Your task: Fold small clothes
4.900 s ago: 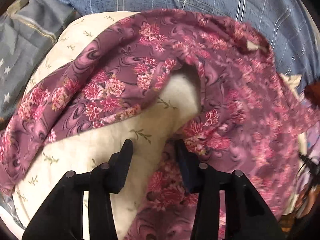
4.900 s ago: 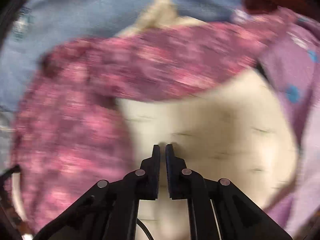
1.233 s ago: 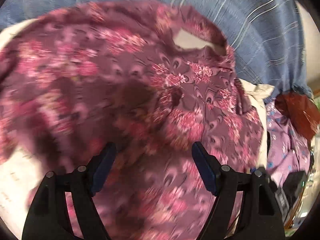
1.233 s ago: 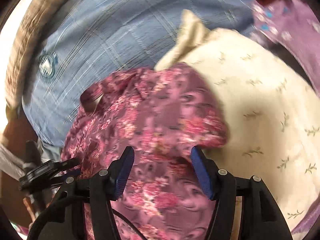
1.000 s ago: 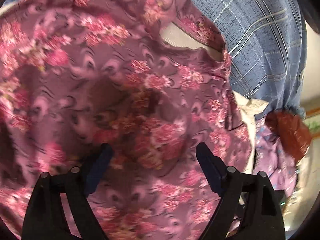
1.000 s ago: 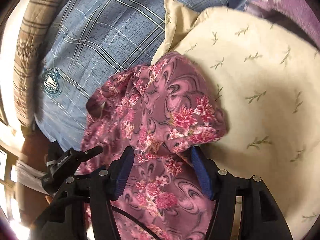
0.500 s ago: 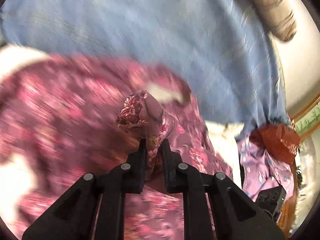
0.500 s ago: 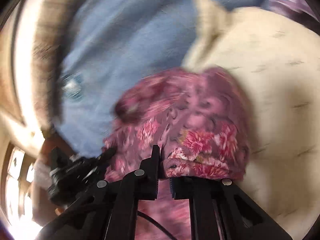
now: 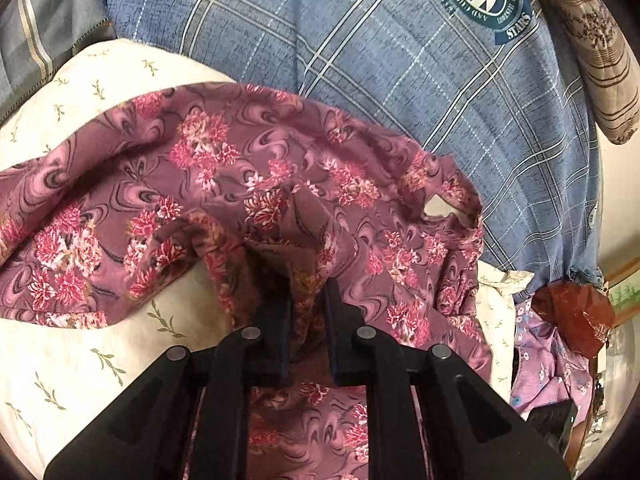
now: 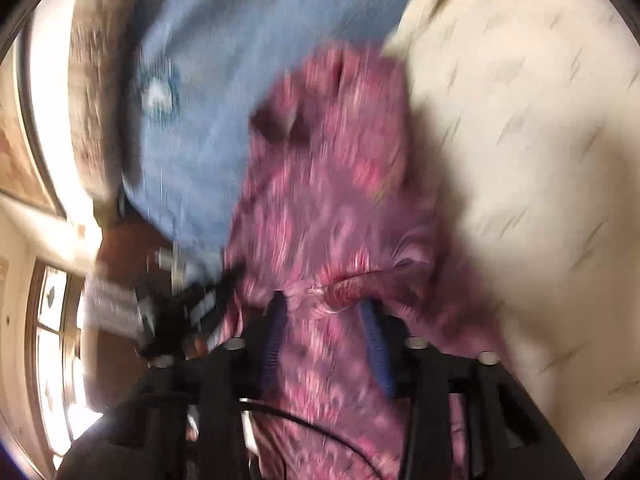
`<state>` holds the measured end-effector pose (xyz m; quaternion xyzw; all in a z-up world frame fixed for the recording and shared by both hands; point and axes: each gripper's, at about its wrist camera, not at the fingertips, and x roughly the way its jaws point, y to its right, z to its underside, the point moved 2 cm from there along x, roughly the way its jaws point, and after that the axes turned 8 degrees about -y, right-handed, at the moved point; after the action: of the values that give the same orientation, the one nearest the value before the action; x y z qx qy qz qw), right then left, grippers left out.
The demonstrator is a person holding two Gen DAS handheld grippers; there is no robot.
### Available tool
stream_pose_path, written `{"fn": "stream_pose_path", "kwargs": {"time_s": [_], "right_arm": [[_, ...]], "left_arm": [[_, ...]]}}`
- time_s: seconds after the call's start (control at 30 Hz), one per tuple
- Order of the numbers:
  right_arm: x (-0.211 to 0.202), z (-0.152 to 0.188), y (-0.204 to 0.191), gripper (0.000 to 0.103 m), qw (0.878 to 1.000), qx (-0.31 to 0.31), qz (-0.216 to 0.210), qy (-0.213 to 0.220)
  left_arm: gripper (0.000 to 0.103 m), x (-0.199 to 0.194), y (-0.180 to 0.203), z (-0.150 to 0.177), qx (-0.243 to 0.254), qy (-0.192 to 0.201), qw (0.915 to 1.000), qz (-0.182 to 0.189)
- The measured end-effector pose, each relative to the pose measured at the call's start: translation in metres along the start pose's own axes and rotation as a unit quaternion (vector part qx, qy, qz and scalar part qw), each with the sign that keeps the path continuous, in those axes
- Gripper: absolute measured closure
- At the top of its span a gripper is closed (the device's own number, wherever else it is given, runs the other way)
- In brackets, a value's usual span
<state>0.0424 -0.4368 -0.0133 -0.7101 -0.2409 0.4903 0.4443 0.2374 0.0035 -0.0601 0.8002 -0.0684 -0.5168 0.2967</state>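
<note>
I see a mauve garment (image 9: 248,176) printed with pink flowers and dark swirls, on a cream pillow (image 9: 80,360) with small green sprigs. At twelve o'clock lies blue plaid cloth (image 9: 400,80) with a dark round crest; my fingers (image 9: 276,332) are black.

Mauve floral garment (image 9: 280,184) crumpled, draped over cream pillow (image 9: 80,360).

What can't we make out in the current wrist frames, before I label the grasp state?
- Right wrist view: motion blur. Right gripper jaws have just been opening, with the maroon floral garment between them; pad contact unreadable.
- Left wrist view: left gripper is shut on a bunched fold; the fabric hides the pinched layers.
- Left wrist view: the garment's near end is cut off by the bottom edge.
- Cream leaf-print pillow: mostly covered by the garment.
</note>
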Motion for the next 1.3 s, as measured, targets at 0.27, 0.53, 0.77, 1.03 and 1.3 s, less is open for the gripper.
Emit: {"fn": "stream_pose_path", "kwargs": {"time_s": [0.27,0.53,0.77,1.03,1.3], "right_arm": [[-0.043,-0.001,0.03,0.042,0.995,0.072,-0.063,0.037],[0.011,0.004,0.051,0.039,0.99,0.104,-0.092,-0.03],[0.035,-0.033,0.041,0.094,0.993,0.082,-0.08,0.018],[-0.074,-0.068,0.015,0.091,0.983,-0.049,0.107,0.142],[-0.069,-0.077,0.077,0.085,0.979,0.019,0.178,0.095]], "left_arm": [[0.091,-0.044,-0.019,-0.022,-0.007,0.061,0.998,-0.015],[0.091,-0.065,-0.021,-0.023,-0.01,0.078,0.9968,-0.017],[0.091,-0.068,-0.007,-0.021,-0.011,0.076,0.997,-0.011],[0.09,0.014,0.054,0.014,0.068,0.006,0.9968,-0.041],[0.088,0.046,0.035,0.026,0.066,-0.055,0.995,-0.051]]}}
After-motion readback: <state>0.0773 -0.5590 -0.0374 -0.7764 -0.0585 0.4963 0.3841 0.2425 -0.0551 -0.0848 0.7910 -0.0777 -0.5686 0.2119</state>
